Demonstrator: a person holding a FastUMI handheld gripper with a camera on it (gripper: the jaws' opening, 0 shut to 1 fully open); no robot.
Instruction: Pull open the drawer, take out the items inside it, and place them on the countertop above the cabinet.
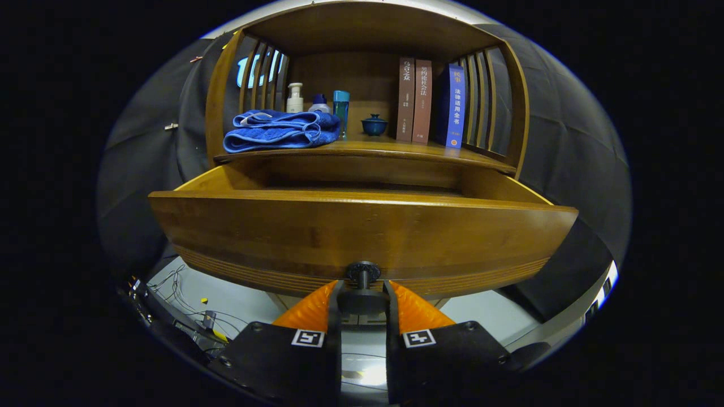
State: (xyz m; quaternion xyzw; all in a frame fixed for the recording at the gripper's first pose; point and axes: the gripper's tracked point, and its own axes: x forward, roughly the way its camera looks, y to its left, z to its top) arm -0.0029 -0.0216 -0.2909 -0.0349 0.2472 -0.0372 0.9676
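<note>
Gripper (pixel 363 291) jaws clenched on the black knob (pixel 363 272) of the drawer (pixel 362 234), pulled well out from the cabinet. Beyond, on the bench (pixel 396 150): folded blue towel (pixel 280 131), bottles (pixel 294 98), small blue lidded cup (pixel 374 125), three upright books (pixel 430 102).

- The blue book (pixel 454 107) on the cabinet's shelf (pixel 396 150) carries white Chinese characters down its spine, reading about 法律适用全书
- The two brown books (pixel 414 100) beside it carry pale Chinese characters down their spines, too small to read surely
- The gripper (pixel 363 287), its fingers pressed on the drawer knob (pixel 363 271), bears two square black-and-white coded markers (pixel 308 338), without letters or numbers
</note>
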